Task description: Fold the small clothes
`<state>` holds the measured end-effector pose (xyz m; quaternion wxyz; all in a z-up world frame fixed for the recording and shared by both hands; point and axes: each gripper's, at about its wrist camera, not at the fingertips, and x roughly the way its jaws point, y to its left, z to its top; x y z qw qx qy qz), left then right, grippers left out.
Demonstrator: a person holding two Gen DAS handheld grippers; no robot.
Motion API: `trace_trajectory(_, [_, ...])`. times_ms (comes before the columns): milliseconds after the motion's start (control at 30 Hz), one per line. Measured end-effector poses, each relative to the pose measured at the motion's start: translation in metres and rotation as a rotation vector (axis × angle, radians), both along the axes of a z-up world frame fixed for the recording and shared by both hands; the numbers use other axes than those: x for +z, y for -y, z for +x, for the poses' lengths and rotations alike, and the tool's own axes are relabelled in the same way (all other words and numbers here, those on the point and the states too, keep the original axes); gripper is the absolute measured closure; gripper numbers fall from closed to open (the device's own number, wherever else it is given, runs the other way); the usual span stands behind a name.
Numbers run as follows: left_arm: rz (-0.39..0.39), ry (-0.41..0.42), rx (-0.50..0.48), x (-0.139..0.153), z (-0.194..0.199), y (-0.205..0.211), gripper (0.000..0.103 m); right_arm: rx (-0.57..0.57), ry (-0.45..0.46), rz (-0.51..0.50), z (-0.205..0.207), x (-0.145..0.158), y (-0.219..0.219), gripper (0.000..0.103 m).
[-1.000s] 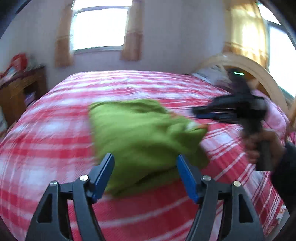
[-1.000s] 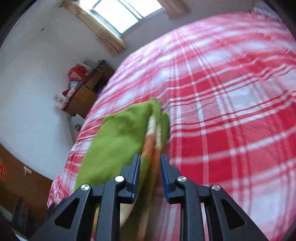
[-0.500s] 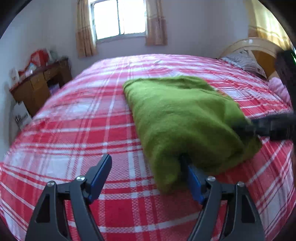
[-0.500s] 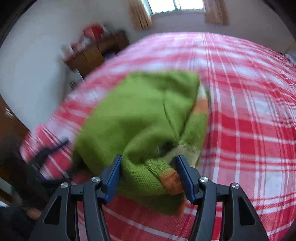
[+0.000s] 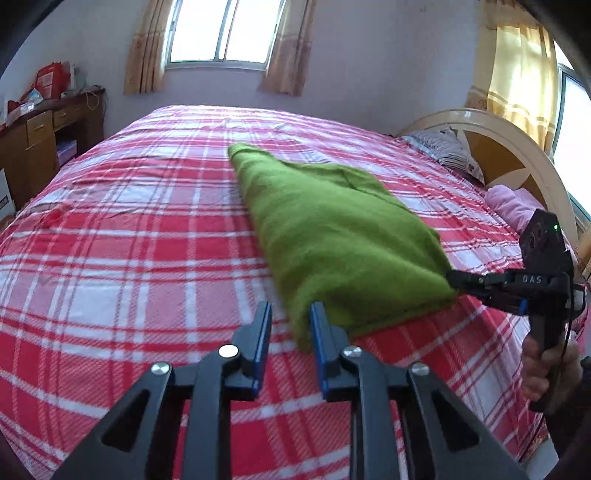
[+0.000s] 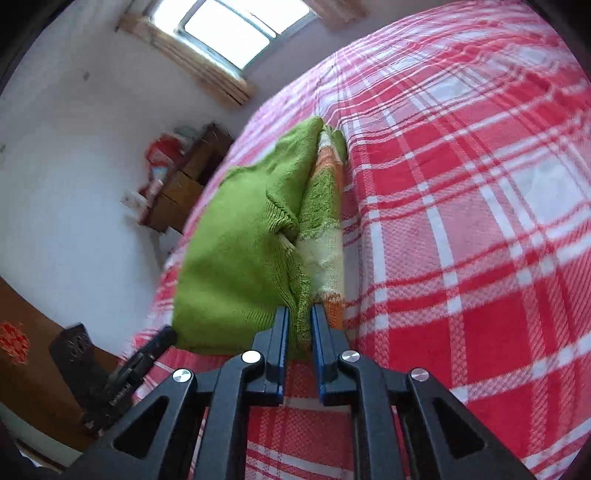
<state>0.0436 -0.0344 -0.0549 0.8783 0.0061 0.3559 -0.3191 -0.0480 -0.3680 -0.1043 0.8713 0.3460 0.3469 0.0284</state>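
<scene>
One bed with a red-and-white plaid cover (image 5: 147, 229) fills both views. One curved headboard (image 5: 517, 147) at its far right, two curtained windows (image 5: 221, 33), one wooden desk (image 5: 33, 144) by the left wall with clutter on it. One striped pillow (image 5: 447, 151), one pink bundle (image 5: 513, 206) by the headboard.

One green knit garment (image 5: 332, 236), folded, lies flat mid-bed, its near edge toward the cameras; orange and cream stripes show along its right side in the right wrist view.

Two grippers. Left gripper (image 5: 290, 321): jaws just been closing, now narrow, the garment's near left corner between them; can't tell whether the pads actually press it. Right gripper (image 6: 299, 325): jaws just been closing, nearly together, pinching the garment's near right corner. One hand (image 5: 550, 373) grips the right gripper's handle.
</scene>
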Motion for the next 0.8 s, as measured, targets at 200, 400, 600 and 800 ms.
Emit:
trace_trajectory(200, [-0.075, -0.019, 0.099, 0.018, 0.029, -0.024, 0.045, 0.019, -0.039, -0.269, -0.001, 0.04, -0.018, 0.088])
trace_trajectory(400, [-0.087, 0.011, 0.161, 0.031, 0.071, 0.003, 0.042, -0.065, 0.095, -0.401, 0.005, 0.088, -0.023, 0.019])
trace_trajectory(600, [-0.06, 0.007, 0.25, 0.019, 0.101, 0.03, 0.041, -0.003, 0.044, -0.44, 0.076, 0.076, -0.029, 0.059])
trace_trajectory(800, [-0.095, -0.096, 0.269, -0.01, 0.103, 0.047, 0.041, 0.02, -0.081, -0.465, 0.11, 0.029, -0.026, 0.084])
